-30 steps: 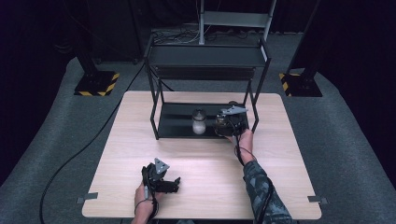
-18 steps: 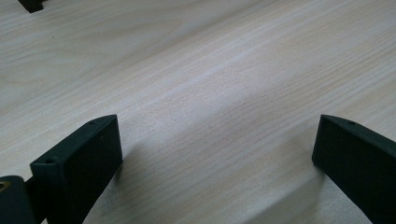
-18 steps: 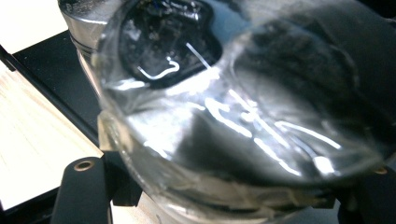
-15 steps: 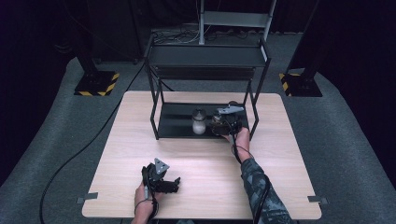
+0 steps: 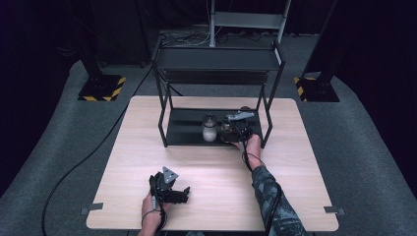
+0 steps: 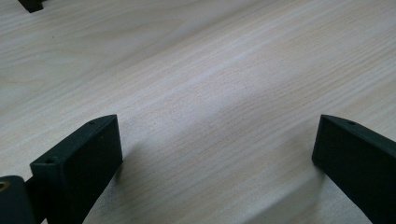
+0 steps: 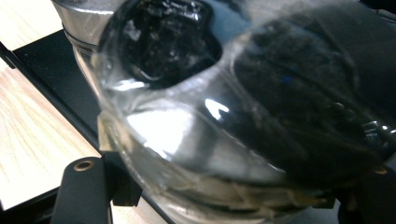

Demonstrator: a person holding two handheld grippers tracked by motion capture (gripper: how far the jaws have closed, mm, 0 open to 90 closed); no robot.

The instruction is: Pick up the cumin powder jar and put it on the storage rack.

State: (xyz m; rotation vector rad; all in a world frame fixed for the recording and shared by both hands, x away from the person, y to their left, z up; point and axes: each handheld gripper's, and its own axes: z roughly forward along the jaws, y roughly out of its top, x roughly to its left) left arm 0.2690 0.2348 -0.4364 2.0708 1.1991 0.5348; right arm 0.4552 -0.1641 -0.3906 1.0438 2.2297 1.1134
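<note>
Dim dark surround, evenly lit table (image 5: 206,172) (soft shadows), close glass jar (image 7: 224,107) blurred, bright glare spots

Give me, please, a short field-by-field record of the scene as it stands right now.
surface: wooden table
rack: black two-tier shelf at the table's far side
right gripper: shut on a clear glass shaker with dark contents, at the lower tier
second shaker: white contents, upright on the lower tier beside it
left gripper: open, holding nothing, low over the tabletop

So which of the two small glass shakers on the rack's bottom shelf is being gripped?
The dark-filled glass shaker, clamped in the right gripper. The white-filled glass shaker stands free beside it.
</note>
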